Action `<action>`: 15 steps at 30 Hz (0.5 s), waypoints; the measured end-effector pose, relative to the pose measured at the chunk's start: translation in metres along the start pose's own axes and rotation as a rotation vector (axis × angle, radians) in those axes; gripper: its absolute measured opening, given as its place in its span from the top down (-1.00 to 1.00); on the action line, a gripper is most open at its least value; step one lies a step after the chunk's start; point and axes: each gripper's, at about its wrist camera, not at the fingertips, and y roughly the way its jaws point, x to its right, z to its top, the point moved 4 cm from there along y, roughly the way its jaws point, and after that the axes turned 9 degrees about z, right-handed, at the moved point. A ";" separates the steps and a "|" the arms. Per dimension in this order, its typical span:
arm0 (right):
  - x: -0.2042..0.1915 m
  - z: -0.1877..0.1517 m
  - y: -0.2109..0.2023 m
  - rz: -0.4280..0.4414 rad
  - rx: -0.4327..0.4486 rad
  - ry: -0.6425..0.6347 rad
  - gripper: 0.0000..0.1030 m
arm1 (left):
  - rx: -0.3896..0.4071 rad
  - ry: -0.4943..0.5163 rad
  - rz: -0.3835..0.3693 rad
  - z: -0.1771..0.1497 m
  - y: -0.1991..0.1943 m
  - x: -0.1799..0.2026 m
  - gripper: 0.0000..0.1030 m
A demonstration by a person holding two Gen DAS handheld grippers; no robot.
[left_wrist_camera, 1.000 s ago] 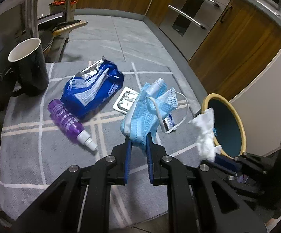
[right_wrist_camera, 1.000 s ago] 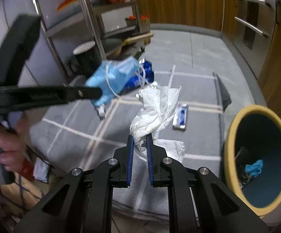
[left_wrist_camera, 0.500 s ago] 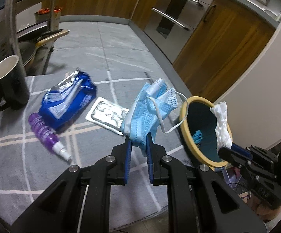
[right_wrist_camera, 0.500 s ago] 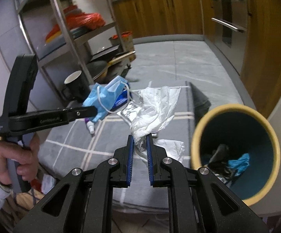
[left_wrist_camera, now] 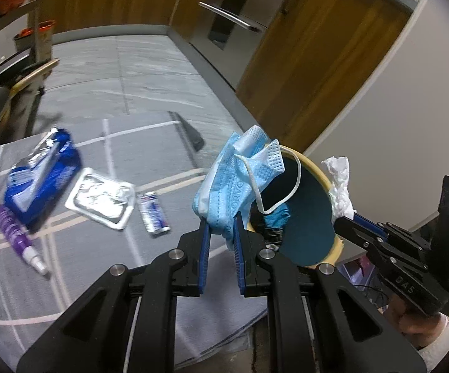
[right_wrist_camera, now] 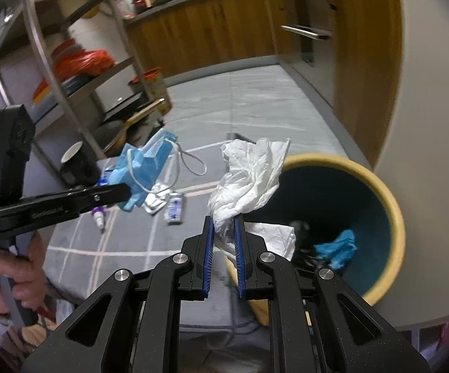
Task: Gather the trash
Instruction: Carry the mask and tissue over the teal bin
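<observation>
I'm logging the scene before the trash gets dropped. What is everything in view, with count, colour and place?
face mask: 1, light blue, clamped in the left gripper
tissue: 1, white, clamped in the right gripper
bin: 1, yellow rim, dark teal inside, beside the cloth; trash already inside
cloth: 1, grey with white lines, under the litter
wipes pack: 1, blue, on the cloth
foil blister pack: 1, silver, on the cloth
small sachet: 1, white and blue, on the cloth
spray bottle: 1, purple, lying on the cloth
mug: 1, black, by the shelves
left gripper: 1, black, blue pads
right gripper: 1, black, blue pads
</observation>
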 end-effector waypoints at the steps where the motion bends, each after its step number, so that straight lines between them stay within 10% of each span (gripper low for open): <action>1: 0.007 -0.001 -0.002 -0.007 0.004 0.012 0.72 | -0.005 0.008 -0.006 0.000 0.004 0.008 0.74; 15: 0.074 -0.027 -0.001 -0.082 -0.050 0.148 0.72 | -0.095 0.058 -0.064 -0.005 0.060 0.077 0.74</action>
